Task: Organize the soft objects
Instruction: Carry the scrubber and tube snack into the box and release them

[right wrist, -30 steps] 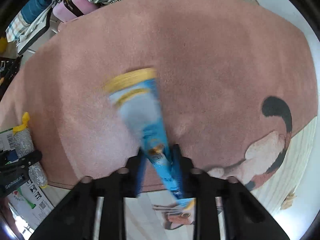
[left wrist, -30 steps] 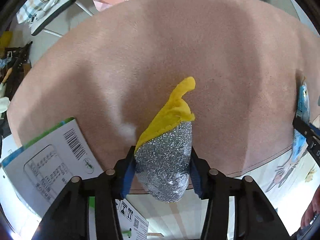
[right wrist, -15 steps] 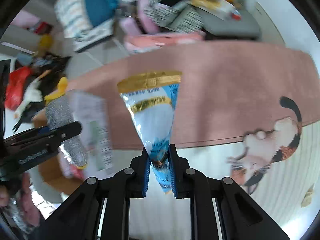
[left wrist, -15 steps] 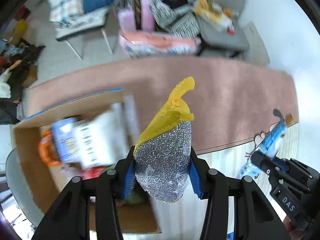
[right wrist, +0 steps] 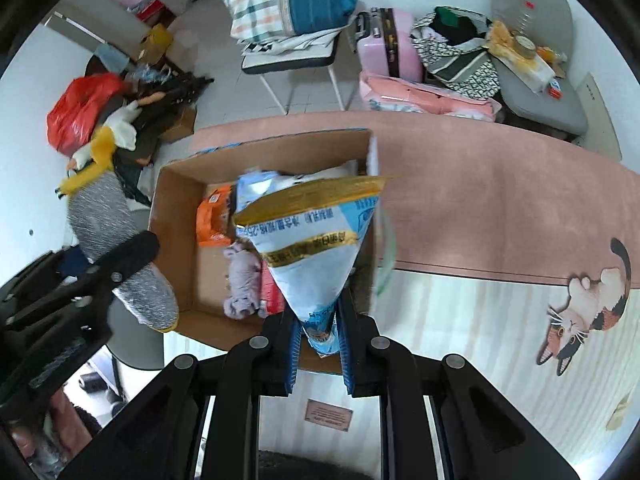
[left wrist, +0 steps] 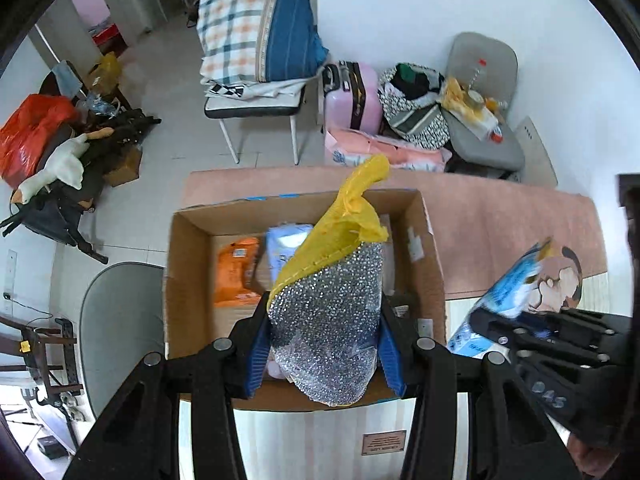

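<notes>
My left gripper (left wrist: 324,354) is shut on a silver glitter pouch with a yellow top (left wrist: 328,308) and holds it above the open cardboard box (left wrist: 184,280). The pouch also shows in the right wrist view (right wrist: 120,256). My right gripper (right wrist: 318,344) is shut on the bottom of a blue-and-white packet with gold bands (right wrist: 316,240), over the box's near right corner (right wrist: 172,208). The packet also shows in the left wrist view (left wrist: 500,300). Inside the box lie an orange packet (left wrist: 236,268), a light blue packet (left wrist: 284,248) and a lilac soft toy (right wrist: 240,280).
The box stands on the floor at the edge of a pink rug (left wrist: 500,220). A grey round seat (left wrist: 116,328) is left of the box. A chair with folded bedding (left wrist: 256,40), a pink suitcase (left wrist: 352,96) and piled bags stand behind. A cat floor mat (right wrist: 580,312) lies to the right.
Both grippers have lifted from low over the pink rug and swung left to above the open box, each still holding its item. The box's contents have come into view.
</notes>
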Available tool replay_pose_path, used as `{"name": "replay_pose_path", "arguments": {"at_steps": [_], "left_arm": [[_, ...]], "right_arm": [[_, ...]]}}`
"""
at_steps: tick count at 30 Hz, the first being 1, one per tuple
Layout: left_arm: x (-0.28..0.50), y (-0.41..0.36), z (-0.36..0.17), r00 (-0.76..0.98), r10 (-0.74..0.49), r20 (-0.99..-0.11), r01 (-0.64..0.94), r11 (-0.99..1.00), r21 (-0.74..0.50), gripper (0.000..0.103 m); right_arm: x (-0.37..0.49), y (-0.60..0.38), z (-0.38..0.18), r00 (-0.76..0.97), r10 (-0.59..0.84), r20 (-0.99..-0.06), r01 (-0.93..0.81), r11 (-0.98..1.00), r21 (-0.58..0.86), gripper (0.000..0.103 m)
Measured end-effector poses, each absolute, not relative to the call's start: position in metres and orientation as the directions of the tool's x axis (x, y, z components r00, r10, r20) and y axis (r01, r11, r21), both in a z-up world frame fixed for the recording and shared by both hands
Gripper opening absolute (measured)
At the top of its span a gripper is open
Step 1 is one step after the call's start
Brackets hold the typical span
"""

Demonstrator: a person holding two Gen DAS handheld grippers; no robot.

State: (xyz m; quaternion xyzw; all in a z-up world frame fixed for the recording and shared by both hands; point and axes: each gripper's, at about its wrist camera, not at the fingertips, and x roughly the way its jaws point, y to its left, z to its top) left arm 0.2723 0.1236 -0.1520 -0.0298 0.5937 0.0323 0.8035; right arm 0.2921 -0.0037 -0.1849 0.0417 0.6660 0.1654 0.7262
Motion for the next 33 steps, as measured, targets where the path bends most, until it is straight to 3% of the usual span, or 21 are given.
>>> {"name": "replay_pose_path", "arguments": {"at_steps": [7,20,30,32,33], "left_arm": [[0.271,0.161,-0.165,0.251,-0.011,-0.968,-0.129,0.991,-0.044,0.044],[0.301,0.243,-0.315,-0.139,-0.16,-0.977,-0.3,0.947,-0.113,0.044],[0.303,0.249,-0.34,-0.202,-0.137,-0.97,-0.289,0.954,-0.074,0.048],[0.303,0.247,-0.344,-0.228,-0.135,-0.964,-0.285,0.956,-0.067,0.049],[0.304,0.247,-0.345,-0.232,-0.144,-0.962,-0.283,0.956,-0.075,0.049]], "right_arm": [[0.307,0.024,-0.211,0.031,0.206,-0.978,-0.187,0.963,0.196,0.018],[0.363,0.05,-0.302,-0.092,-0.005,-0.996,-0.168,0.986,0.01,0.018],[0.377,0.048,-0.309,-0.161,-0.039,-0.986,-0.126,0.992,-0.019,0.018],[0.384,0.046,-0.319,-0.192,-0.048,-0.98,-0.1,0.995,-0.029,0.02],[0.385,0.047,-0.321,-0.202,-0.049,-0.978,-0.098,0.995,-0.029,0.028]]}}
